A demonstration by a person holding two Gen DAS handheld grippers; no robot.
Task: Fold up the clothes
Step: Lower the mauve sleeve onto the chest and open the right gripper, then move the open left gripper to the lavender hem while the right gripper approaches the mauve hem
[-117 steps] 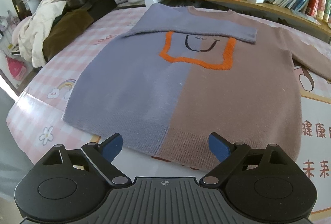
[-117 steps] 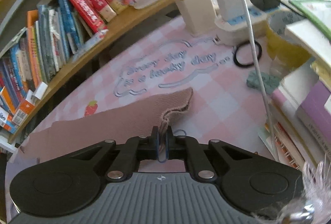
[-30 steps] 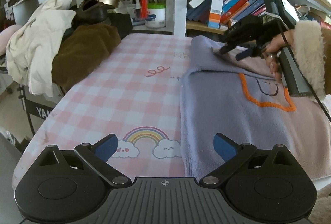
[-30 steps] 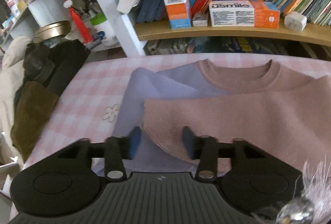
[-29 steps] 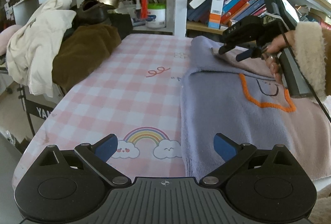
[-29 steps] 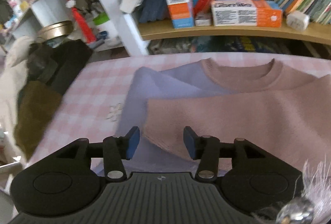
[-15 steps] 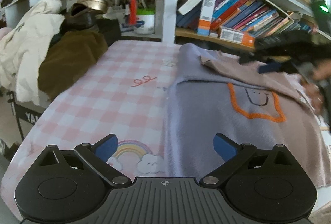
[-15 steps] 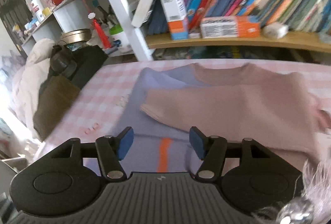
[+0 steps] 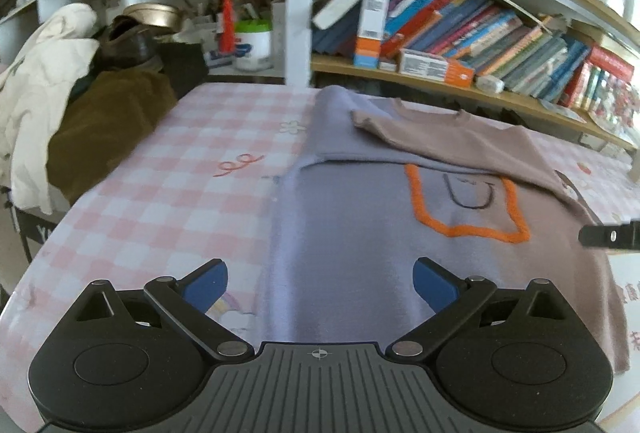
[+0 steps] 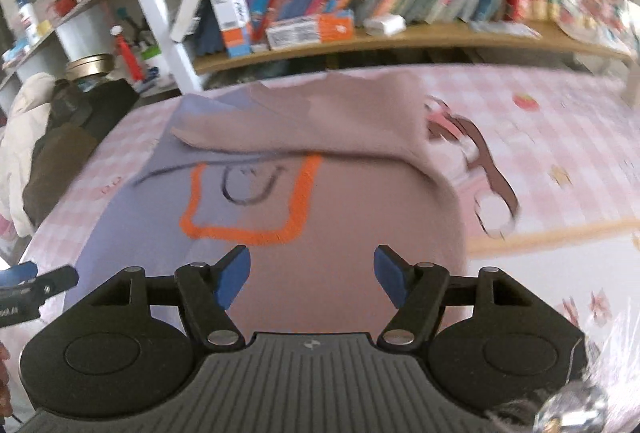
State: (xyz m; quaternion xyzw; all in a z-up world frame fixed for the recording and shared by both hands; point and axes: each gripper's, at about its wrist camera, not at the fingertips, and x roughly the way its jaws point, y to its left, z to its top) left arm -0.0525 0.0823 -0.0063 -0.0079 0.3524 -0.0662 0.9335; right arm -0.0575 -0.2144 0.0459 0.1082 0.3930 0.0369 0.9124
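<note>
Your left tongs [image 9: 320, 283] hang wide apart and empty over the near hem of the sweater [image 9: 360, 233], while your right tongs [image 10: 311, 275], whose jaws have just been opening, stand apart with nothing between them above its brown half; the two-tone sweater lies flat on the pink checked tabletop [image 9: 180, 193], both sleeves folded across the chest above the orange outline [image 10: 248, 217], the brown sleeve [image 9: 460, 141] uppermost; at the far left a heap of clothes [image 9: 80, 113] sits at the tabletop's edge, and behind it all runs a shelf of books [image 9: 480, 37]
</note>
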